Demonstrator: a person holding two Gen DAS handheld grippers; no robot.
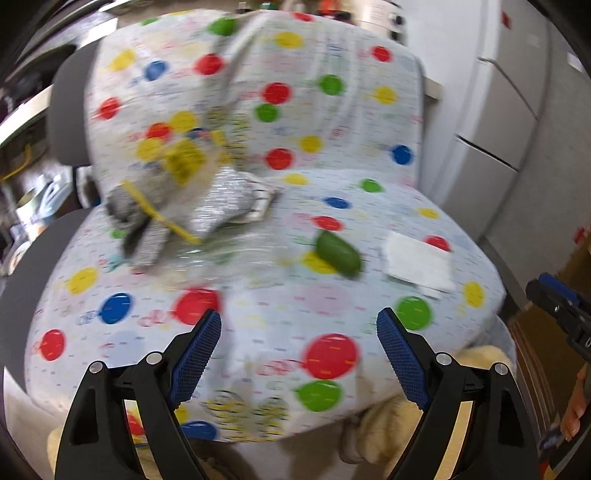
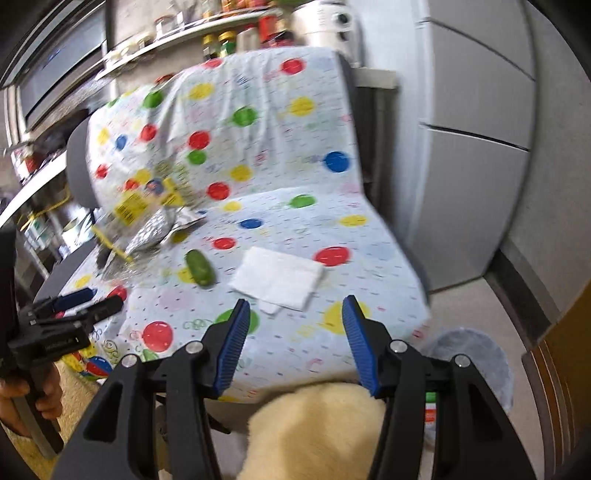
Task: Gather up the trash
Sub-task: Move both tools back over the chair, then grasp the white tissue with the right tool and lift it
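An armchair under a white cover with coloured dots (image 1: 258,314) (image 2: 369,236) holds the trash. A silver crumpled wrapper with yellow parts (image 1: 207,203) (image 2: 151,225) lies at the seat's back left. A small green object (image 1: 338,253) (image 2: 200,267) rests mid-seat, and a white folded napkin (image 1: 419,264) (image 2: 277,280) lies to its right. My left gripper (image 1: 298,332) hovers open over the seat's front, nothing between its blue pads. My right gripper (image 2: 291,321) is open and empty too, just in front of the napkin. Each gripper shows at the edge of the other's view (image 1: 561,306) (image 2: 74,306).
A cream fluffy cushion or rug (image 2: 314,421) lies below the seat's front edge. White cabinet doors (image 2: 480,147) stand to the right of the chair. A shelf with jars and bottles (image 2: 221,33) runs behind it. A grey mat (image 2: 476,358) lies on the floor at right.
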